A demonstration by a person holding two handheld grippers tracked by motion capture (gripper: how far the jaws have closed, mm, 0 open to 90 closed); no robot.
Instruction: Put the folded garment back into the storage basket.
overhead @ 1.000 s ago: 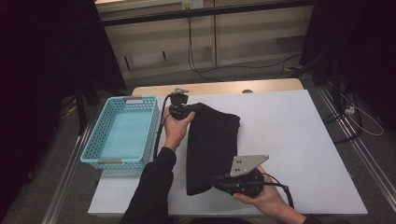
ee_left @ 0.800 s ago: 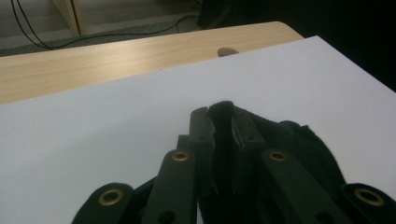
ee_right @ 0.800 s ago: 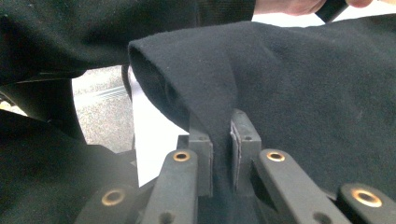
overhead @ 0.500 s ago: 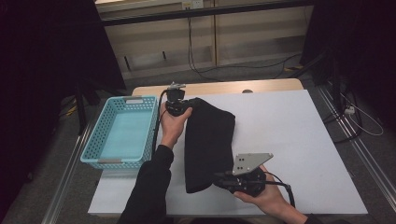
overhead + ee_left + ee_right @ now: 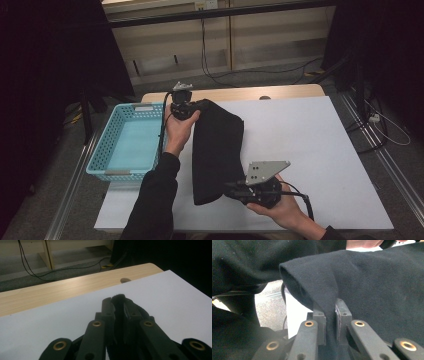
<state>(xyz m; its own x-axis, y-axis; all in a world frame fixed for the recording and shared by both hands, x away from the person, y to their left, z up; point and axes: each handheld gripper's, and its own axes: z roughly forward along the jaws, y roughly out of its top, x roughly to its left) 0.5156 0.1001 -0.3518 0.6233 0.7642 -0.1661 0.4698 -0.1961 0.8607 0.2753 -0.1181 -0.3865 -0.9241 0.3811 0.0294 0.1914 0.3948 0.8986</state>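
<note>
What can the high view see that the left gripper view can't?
High view: the blue basket, the person's two hands, and the right claw pinching the cloth's near end. Left gripper view: up close, the left claw shut on a fold of cloth, with the wooden table edge behind it. Both: the black cloth and the white tabletop.

Your left gripper point(image 5: 119, 305) pinches the black cloth point(image 5: 217, 150), hiding the pad faces. In the right gripper view, the cloth runs off the top and right edges; the sleeve point(image 5: 249, 262) covers the table behind.
</note>
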